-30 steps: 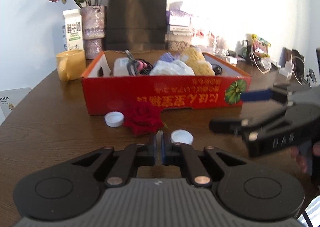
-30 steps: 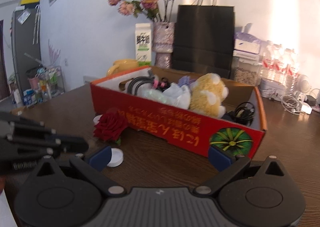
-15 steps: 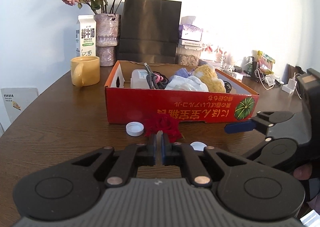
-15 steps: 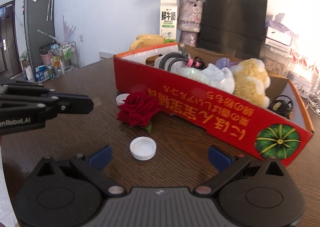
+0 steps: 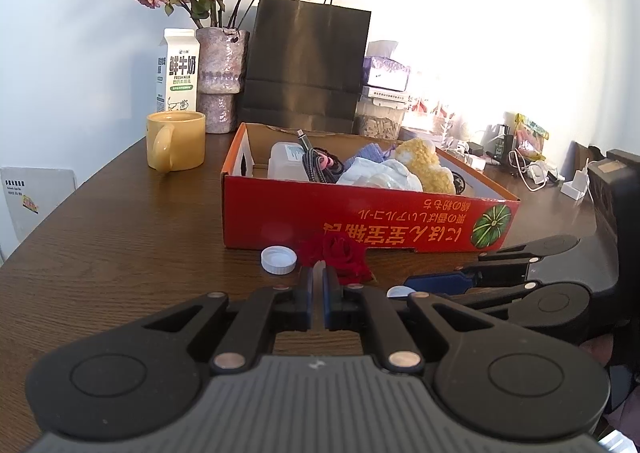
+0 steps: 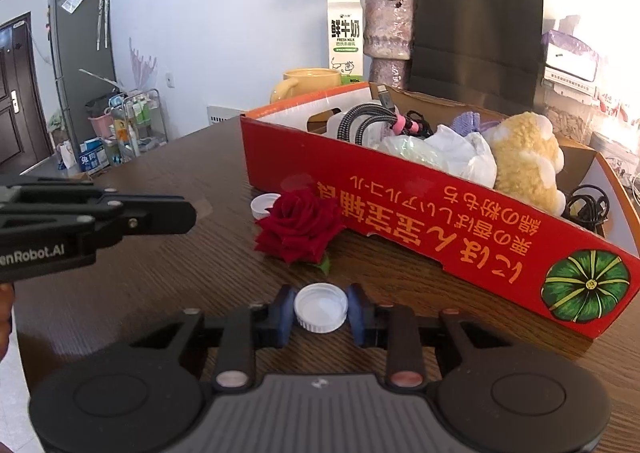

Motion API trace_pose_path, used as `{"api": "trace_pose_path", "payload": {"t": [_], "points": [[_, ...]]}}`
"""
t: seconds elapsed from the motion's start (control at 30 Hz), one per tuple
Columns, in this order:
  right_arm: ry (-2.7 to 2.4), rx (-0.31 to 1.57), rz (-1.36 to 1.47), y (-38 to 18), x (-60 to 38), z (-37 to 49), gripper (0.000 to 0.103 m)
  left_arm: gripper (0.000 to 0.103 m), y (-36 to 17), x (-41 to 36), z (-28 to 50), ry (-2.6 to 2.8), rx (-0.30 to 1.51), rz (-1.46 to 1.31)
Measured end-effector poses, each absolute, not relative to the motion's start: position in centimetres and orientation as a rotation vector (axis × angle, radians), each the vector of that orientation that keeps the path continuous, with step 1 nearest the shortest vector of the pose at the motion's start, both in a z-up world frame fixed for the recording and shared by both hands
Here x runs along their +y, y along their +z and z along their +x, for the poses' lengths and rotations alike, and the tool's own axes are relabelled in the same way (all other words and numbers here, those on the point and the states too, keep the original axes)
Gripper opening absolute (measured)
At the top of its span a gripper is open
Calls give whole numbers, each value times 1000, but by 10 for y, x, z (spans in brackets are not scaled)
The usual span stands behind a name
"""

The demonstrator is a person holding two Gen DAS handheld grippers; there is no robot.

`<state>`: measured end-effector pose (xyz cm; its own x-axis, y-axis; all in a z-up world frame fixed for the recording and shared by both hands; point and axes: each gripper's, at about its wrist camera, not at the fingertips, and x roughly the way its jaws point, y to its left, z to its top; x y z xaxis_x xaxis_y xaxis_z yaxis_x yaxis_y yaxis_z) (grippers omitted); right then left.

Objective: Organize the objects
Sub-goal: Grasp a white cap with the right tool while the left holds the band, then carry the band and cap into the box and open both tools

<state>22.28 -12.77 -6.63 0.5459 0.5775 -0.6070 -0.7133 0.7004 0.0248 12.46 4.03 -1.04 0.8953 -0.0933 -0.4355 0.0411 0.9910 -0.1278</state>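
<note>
— What's the right gripper (image 6: 321,311) doing?
— I've just closed its fingers (image 6: 280,313) from wide onto the white cap (image 6: 321,312); both pads touch its rim, on the surface (image 6: 168,253) just before the red rose (image 6: 298,231) and red box (image 6: 440,213).
— And the left?
— My left gripper (image 5: 319,293) is pressed together, empty, nearer the rose than before. A second cap (image 5: 279,260) lies beside it.

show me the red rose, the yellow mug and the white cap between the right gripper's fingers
red rose (image 6: 300,227), right wrist view, centre of the bloom
yellow mug (image 5: 182,141), left wrist view, side wall beside the handle
white cap (image 6: 321,307), right wrist view, inside of the cap
</note>
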Motion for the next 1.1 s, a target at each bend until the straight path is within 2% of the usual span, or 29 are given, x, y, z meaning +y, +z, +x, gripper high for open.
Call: {"api": "trace_pose_path", "payload": {"t": [0.53,1.1], "points": [[723,483,-170,-34,-158,229,27,6,14,22,153,-103,394,-101],[547,324,-66,4,-209,310,27,6,46,-8,242,-124,293,-111]]}}
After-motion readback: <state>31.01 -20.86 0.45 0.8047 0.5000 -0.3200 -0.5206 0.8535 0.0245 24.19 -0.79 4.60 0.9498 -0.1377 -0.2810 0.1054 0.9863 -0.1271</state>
